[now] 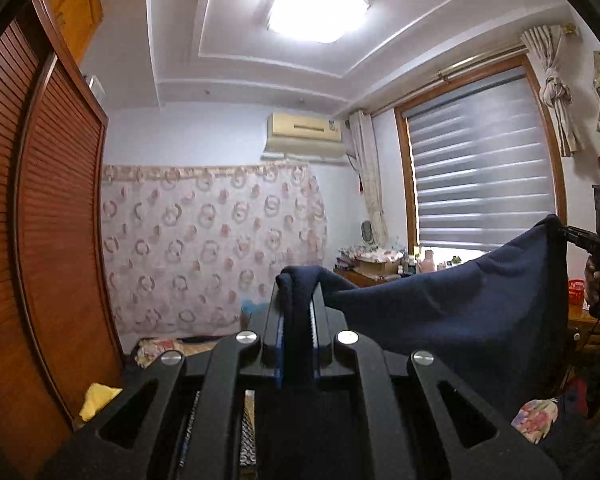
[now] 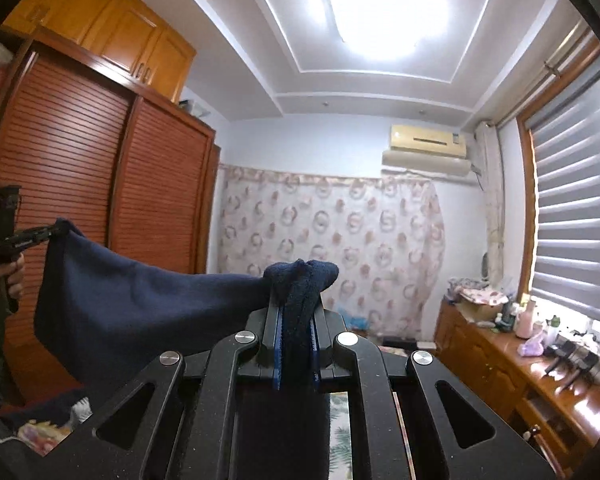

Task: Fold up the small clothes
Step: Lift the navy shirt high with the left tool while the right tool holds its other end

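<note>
A dark blue garment [image 1: 452,312] is held stretched in mid-air, one corner pinched between the pressed-together fingers of the left gripper [image 1: 298,280], the opposite corner clamped in the right gripper [image 2: 298,280], cloth sagging between them.

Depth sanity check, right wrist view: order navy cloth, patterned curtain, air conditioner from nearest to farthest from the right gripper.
1. Navy cloth: clamped in the right gripper, stretching left to the left gripper.
2. Patterned curtain: hanging across the far wall, straight ahead.
3. Air conditioner: mounted on that far wall, above the curtain, upper right.
</note>
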`<action>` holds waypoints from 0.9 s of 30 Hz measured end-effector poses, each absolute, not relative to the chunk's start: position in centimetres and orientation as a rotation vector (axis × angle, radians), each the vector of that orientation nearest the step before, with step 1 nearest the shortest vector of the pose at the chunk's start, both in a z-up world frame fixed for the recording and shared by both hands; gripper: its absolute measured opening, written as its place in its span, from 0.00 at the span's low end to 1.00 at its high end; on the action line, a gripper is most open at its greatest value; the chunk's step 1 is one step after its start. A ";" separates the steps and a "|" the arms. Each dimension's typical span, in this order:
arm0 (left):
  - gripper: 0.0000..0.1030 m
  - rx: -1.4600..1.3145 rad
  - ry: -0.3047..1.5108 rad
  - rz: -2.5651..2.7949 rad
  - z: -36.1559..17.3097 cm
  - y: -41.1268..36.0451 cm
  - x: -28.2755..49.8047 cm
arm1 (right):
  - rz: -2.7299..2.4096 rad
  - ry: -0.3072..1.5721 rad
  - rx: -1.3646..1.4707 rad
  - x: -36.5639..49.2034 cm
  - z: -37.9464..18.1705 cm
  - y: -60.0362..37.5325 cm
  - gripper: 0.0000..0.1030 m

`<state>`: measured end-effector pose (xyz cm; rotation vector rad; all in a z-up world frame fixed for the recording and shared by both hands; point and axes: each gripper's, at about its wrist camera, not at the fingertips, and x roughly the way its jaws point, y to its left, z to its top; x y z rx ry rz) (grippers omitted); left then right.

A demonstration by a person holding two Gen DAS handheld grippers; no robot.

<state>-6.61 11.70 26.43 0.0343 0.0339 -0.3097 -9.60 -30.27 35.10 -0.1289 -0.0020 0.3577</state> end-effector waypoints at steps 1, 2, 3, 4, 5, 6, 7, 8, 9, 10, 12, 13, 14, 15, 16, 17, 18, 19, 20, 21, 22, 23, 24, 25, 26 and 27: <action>0.07 0.033 0.048 -0.311 26.0 11.3 -6.0 | 0.352 0.018 -0.127 -9.1 34.5 -30.5 0.07; 0.07 0.033 0.074 -0.310 25.1 11.2 -4.4 | 0.345 0.034 -0.131 -8.5 34.0 -30.6 0.07; 0.07 0.033 0.095 -0.307 24.4 10.8 -3.2 | 0.326 0.058 -0.140 -7.4 33.1 -30.8 0.07; 0.07 0.033 0.114 -0.304 23.8 10.3 -2.2 | 0.318 0.076 -0.142 -6.6 32.4 -31.1 0.07; 0.07 0.028 0.140 -0.307 22.8 9.9 -0.5 | 0.315 0.111 -0.136 -5.0 31.3 -31.4 0.07; 0.07 0.023 0.161 -0.313 22.0 9.7 1.1 | 0.320 0.142 -0.130 -3.9 30.4 -31.7 0.07; 0.07 0.023 0.187 -0.312 20.9 9.3 2.9 | 0.319 0.175 -0.126 -2.3 29.3 -31.9 0.07; 0.07 0.028 0.240 -0.299 19.1 8.7 5.5 | 0.303 0.208 -0.128 -0.3 27.8 -32.1 0.07; 0.07 0.034 0.279 -0.291 17.6 8.5 7.7 | 0.287 0.248 -0.130 1.9 26.1 -32.2 0.07; 0.07 0.041 0.301 -0.288 16.5 7.8 8.7 | 0.285 0.272 -0.128 3.1 25.0 -32.3 0.07; 0.07 0.061 0.368 -0.268 13.2 6.8 12.6 | 0.275 0.330 -0.129 6.6 21.8 -32.5 0.07; 0.07 0.067 0.400 -0.259 11.5 6.4 14.4 | 0.270 0.360 -0.125 8.4 20.2 -32.6 0.07; 0.07 0.073 0.434 -0.254 9.7 6.1 16.4 | 0.265 0.406 -0.113 10.9 18.0 -32.6 0.07; 0.07 0.074 0.458 -0.248 8.2 5.5 17.8 | 0.263 0.428 -0.108 12.0 16.9 -32.8 0.07; 0.07 0.073 0.488 -0.244 6.8 5.1 19.5 | 0.261 0.469 -0.102 14.4 14.8 -32.7 0.07; 0.07 0.074 0.523 -0.236 5.1 5.0 21.6 | 0.261 0.498 -0.095 15.8 13.4 -32.8 0.07; 0.07 0.078 0.539 -0.233 4.1 4.6 22.9 | 0.262 0.527 -0.089 17.2 12.1 -32.8 0.07; 0.07 0.082 0.545 -0.228 3.3 4.3 23.4 | 0.261 0.559 -0.094 19.1 10.5 -32.6 0.07; 0.07 0.081 0.558 -0.222 2.4 4.1 24.6 | 0.256 0.572 -0.103 20.2 9.6 -32.4 0.07; 0.07 0.075 0.565 -0.221 1.9 3.9 24.8 | 0.256 0.590 -0.108 21.6 8.4 -32.4 0.07; 0.07 0.070 0.577 -0.220 1.5 3.6 25.6 | 0.256 0.600 -0.109 22.4 7.8 -32.4 0.07; 0.07 0.072 0.588 -0.215 1.0 3.3 26.4 | 0.247 0.612 -0.111 23.6 6.8 -32.5 0.07; 0.07 0.076 0.592 -0.213 0.8 2.9 26.5 | 0.231 0.627 -0.111 24.6 6.0 -32.7 0.07; 0.07 0.082 0.599 -0.211 0.5 2.6 27.0 | 0.223 0.633 -0.110 25.1 5.6 -32.7 0.07; 0.07 0.088 0.605 -0.208 0.2 2.3 27.5 | 0.212 0.641 -0.104 26.0 5.0 -33.1 0.08; 0.08 0.090 0.613 -0.206 0.0 2.1 28.0 | 0.207 0.646 -0.096 26.9 4.8 -33.5 0.08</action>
